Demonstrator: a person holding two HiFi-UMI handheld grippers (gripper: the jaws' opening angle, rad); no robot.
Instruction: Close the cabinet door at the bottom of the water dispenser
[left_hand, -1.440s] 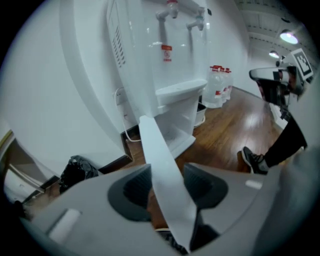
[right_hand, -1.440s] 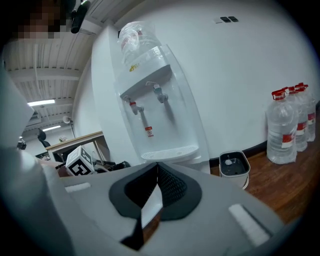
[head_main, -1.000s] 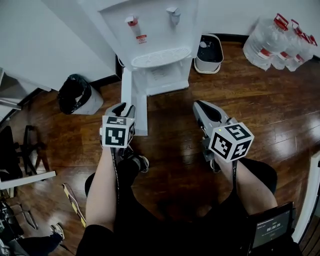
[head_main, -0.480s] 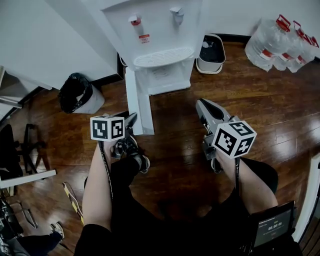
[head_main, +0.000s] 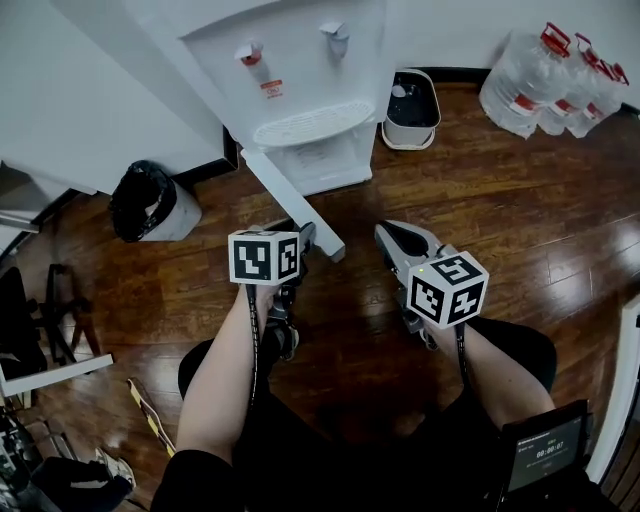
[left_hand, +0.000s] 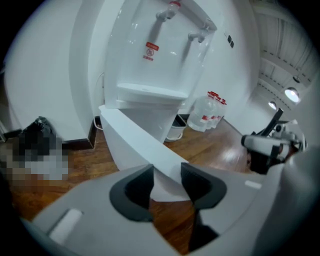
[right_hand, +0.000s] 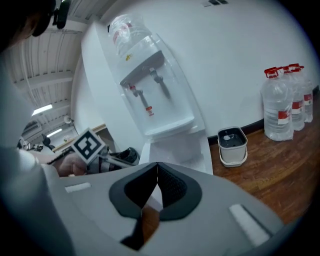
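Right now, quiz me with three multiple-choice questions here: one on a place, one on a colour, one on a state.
1. Relative to the tall white water dispenser, where is the small white pail with the dark inside? A. to its left B. to its right C. on its drip tray
2. What colour are the caps of the clear plastic water jugs? A. blue B. red C. green
3. The dispenser's white cabinet door is: A. shut flush B. swung open C. flat on the floor

Answers: B, the head view shows it at the dispenser's right; B, the caps are red; B, its edge juts between the left hand-held gripper's jaws, which have just been opening.
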